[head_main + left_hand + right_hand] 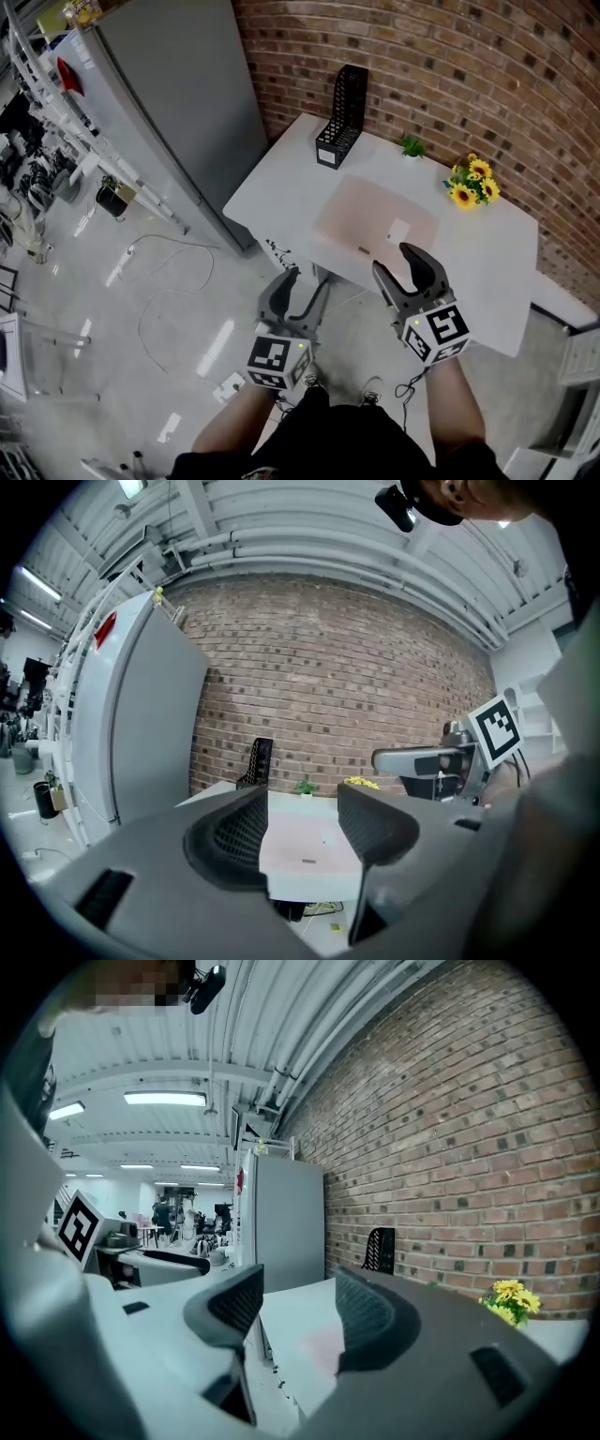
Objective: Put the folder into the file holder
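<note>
Pale pink flat paper folder (375, 220) on white desk (487, 272): probably light, floppy, slick (take near edge). Left gripper (305, 284) and right gripper (395, 260): fingers spread, empty.

Pale pink on the folder (375, 220). Black mesh for the file holder (340, 117). Plain white across the surface (272, 183). Yellow flowers (472, 183), small green plant (411, 145), red-brown brick wall (431, 56). Dark grey on the left gripper (305, 284) and right gripper (394, 261), with black-and-white square markers on their cubes.
</note>
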